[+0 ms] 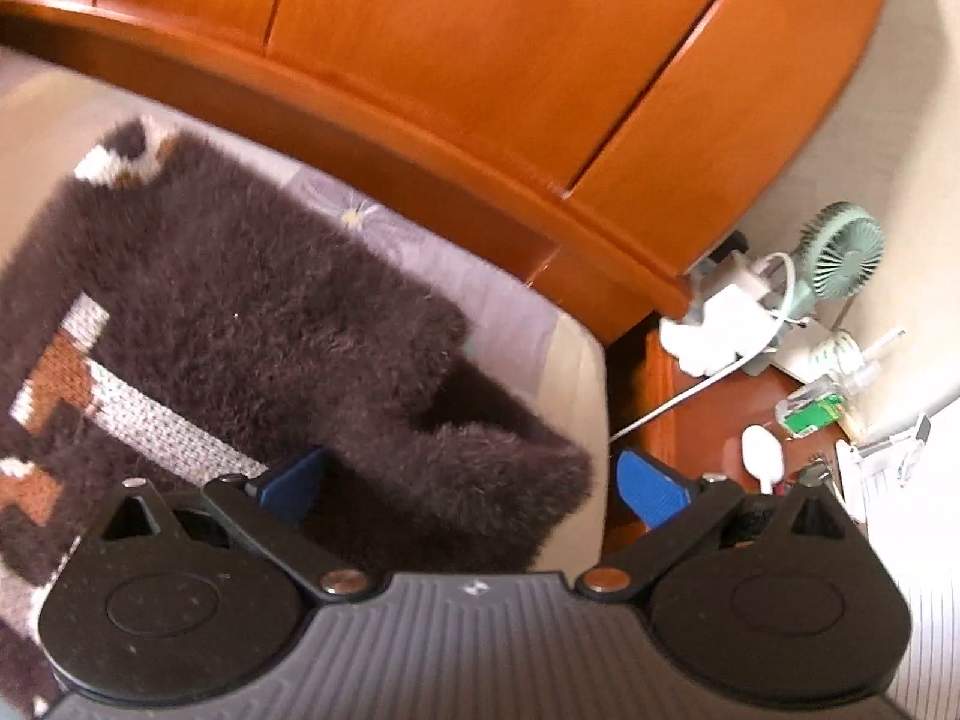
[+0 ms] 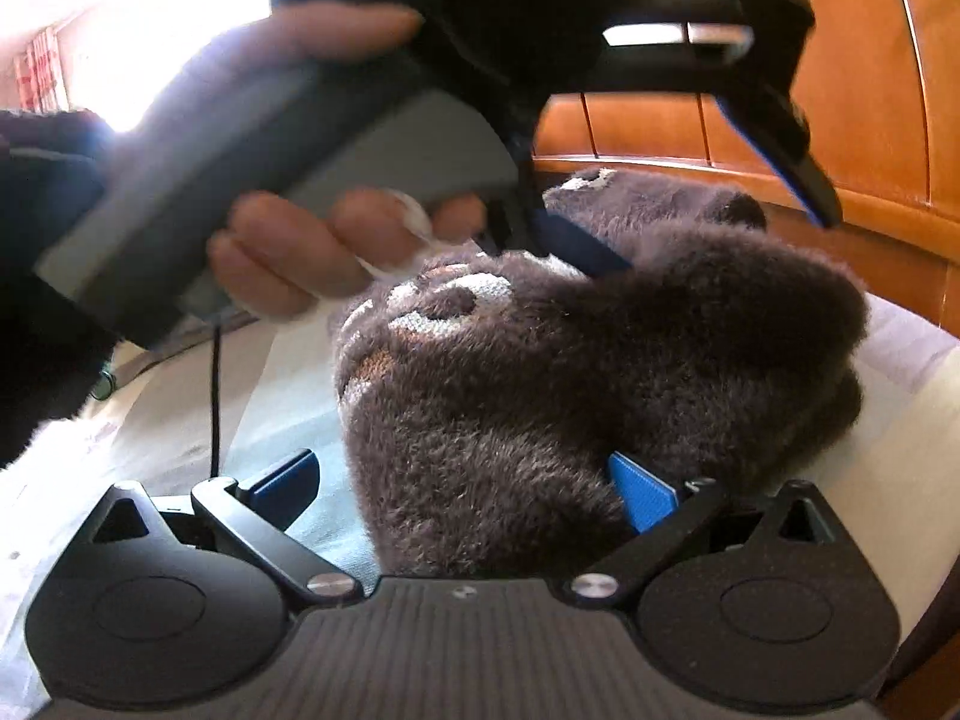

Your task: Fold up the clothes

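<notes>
Claws: left (image 1: pixel 474 480) and right (image 2: pixel 465 486) both open, empty. Sweater (image 2: pixel 600 360) on bed, sleeve end between right claw's fingers.

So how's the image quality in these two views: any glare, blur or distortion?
Left wrist: the wooden headboard bows from fisheye and is slightly smeared; the brown sweater reads sharp. Right wrist: window light blows out upper left; the left gripper and hand are soft.
</notes>
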Motion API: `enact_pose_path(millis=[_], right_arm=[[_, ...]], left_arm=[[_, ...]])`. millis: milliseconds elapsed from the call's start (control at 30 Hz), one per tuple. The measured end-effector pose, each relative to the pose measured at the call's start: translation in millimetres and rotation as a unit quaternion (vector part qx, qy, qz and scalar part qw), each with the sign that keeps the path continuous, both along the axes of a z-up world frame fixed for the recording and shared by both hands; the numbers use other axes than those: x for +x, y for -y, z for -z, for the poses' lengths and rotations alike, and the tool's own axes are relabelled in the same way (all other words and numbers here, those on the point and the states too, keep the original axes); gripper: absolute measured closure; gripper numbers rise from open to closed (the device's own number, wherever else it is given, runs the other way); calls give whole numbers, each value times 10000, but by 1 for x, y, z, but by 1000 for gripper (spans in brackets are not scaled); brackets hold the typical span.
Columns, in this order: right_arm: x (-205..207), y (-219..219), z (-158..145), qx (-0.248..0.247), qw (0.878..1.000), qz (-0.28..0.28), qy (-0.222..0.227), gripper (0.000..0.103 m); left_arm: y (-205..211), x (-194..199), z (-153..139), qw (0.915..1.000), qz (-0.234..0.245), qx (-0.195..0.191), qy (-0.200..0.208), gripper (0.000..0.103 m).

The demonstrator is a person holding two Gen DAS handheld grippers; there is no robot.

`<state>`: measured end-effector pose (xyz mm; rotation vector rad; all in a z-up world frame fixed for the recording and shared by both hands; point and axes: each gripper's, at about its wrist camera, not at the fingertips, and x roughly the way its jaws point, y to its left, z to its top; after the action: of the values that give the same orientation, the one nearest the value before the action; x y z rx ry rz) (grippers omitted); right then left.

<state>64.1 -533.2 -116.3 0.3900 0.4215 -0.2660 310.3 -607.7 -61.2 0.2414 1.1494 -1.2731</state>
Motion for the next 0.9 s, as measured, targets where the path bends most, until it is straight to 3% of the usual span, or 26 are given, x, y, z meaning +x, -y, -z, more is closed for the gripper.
enact_pose_path(millis=[300, 400, 567, 667, 800, 900], right_arm=[[-10, 4, -1, 249, 9996, 46, 122, 0], [-13, 2, -2, 217, 9997, 29, 114, 0], [-23, 1, -6, 242, 9994, 56, 226, 0], [-36, 6, -20, 350, 9978, 95, 552, 0], [-36, 23, -47, -105, 9943, 206, 1038, 0], [-12, 41, -57, -522, 9933, 291, 992, 0]], left_arm=[[11, 6, 9, 10000, -25, 34, 70, 2], [-1, 7, 1, 9999, -85, -63, 24, 2], [-33, 19, -17, 9991, -237, -176, 312, 2], [-54, 37, -22, 9978, -502, -277, 344, 2], [-80, 66, -23, 9939, -962, -524, -92, 2], [-87, 75, -24, 9913, -1076, -728, -205, 2]])
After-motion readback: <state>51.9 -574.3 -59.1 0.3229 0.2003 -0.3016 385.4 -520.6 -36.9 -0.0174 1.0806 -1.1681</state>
